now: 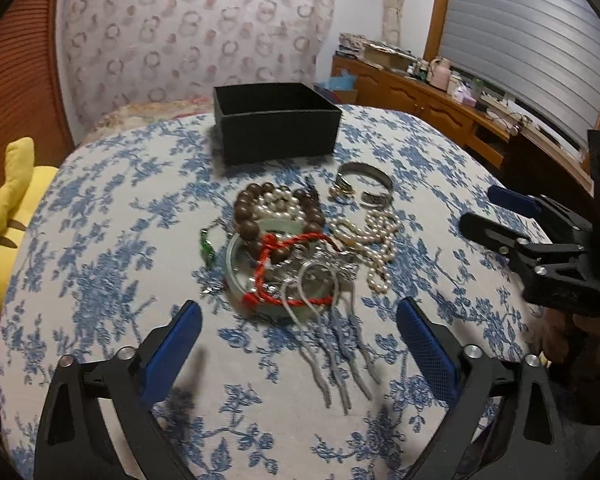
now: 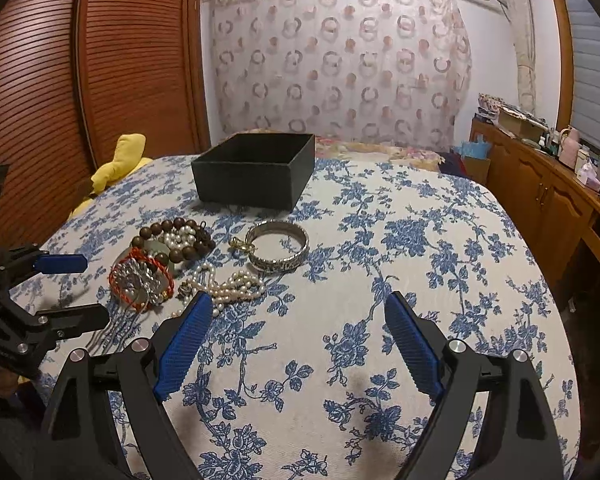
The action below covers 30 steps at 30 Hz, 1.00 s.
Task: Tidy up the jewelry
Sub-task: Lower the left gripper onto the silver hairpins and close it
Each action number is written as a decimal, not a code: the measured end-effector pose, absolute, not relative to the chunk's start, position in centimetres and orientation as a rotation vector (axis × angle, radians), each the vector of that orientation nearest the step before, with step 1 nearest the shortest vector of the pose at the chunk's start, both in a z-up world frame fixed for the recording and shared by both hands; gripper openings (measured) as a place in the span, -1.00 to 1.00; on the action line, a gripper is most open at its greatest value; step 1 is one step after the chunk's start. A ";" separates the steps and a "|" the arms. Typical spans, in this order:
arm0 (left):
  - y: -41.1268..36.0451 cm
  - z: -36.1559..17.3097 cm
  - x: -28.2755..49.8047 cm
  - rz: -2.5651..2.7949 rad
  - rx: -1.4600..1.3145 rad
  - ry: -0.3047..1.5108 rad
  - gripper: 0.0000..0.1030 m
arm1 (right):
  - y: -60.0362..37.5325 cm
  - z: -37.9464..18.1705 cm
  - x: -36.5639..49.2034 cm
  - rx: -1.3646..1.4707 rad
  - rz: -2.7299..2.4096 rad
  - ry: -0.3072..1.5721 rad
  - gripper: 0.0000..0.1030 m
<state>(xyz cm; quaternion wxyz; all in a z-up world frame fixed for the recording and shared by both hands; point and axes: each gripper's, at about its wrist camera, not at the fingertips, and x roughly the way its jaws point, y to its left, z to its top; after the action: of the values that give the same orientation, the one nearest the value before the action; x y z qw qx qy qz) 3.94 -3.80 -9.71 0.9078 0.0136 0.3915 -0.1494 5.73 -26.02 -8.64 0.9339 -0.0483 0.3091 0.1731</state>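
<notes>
A pile of jewelry lies on the blue floral cloth: a brown bead bracelet (image 1: pixel 256 204), a red cord (image 1: pixel 288 264) over a pale jade bangle (image 1: pixel 236 268), white pearl strands (image 1: pixel 376 236), a silver bangle (image 1: pixel 366 172) and grey tassels (image 1: pixel 336 360). A black open box (image 1: pixel 276 124) stands behind the pile. My left gripper (image 1: pixel 300 316) is open and empty just in front of the pile. My right gripper (image 2: pixel 298 312) is open and empty, to the right of the pearls (image 2: pixel 232 284) and in front of the silver bangle (image 2: pixel 278 250). The box (image 2: pixel 254 170) appears here too.
A yellow plush toy (image 1: pixel 8 216) lies at the table's left edge. A wooden sideboard (image 2: pixel 540 192) with small items runs along the right wall. A slatted wooden door (image 2: pixel 80 80) stands at the left. A patterned curtain (image 2: pixel 340 64) hangs behind.
</notes>
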 end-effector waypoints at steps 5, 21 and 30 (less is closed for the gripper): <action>-5.4 -10.5 4.3 -0.316 0.076 0.842 0.55 | -26.1 -8.7 5.6 -0.099 0.350 0.624 0.74; -4.4 -11.1 4.5 -0.258 0.106 0.835 -0.28 | -26.3 -8.7 5.3 -0.083 0.343 0.610 0.74; -3.0 -9.4 3.0 -0.304 0.047 0.777 -0.33 | -26.3 -8.7 5.2 -0.085 0.341 0.608 0.74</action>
<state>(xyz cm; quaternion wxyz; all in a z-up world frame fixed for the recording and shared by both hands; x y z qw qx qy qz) 2.96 -2.97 -9.41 0.9141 0.0226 0.3771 -0.1475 5.24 -26.32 -8.70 0.9390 -0.0414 0.2978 0.1669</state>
